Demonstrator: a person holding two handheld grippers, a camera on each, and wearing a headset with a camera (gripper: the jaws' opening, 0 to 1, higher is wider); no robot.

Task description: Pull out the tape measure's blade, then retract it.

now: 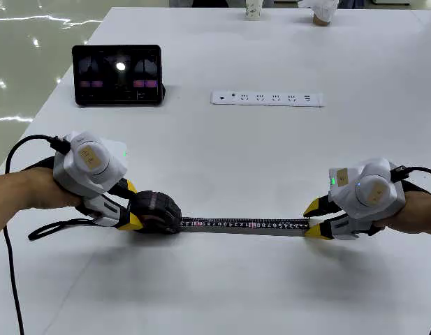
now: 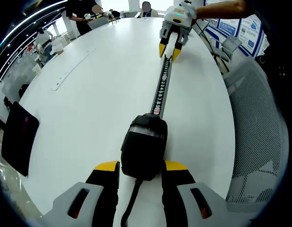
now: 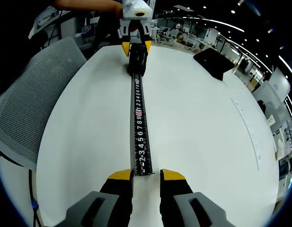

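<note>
a white tabletop point(image 1: 222, 160) seen from above. near its front edge lies a black tape measure point(image 1: 156, 211), its blade point(image 1: 243, 224) pulled out flat along the tabletop toward the right edge. the left tool point(image 1: 131, 204) is closed around the tape measure's body, one yellow tip on each side. the right tool point(image 1: 315, 220) sits at the blade's free end with its jaws apart (the end lies between the tips, not pinched). farther back, a dark tablet point(image 1: 118, 74) stands toward the left edge and a white power strip point(image 1: 267, 98) lies flat.
</note>
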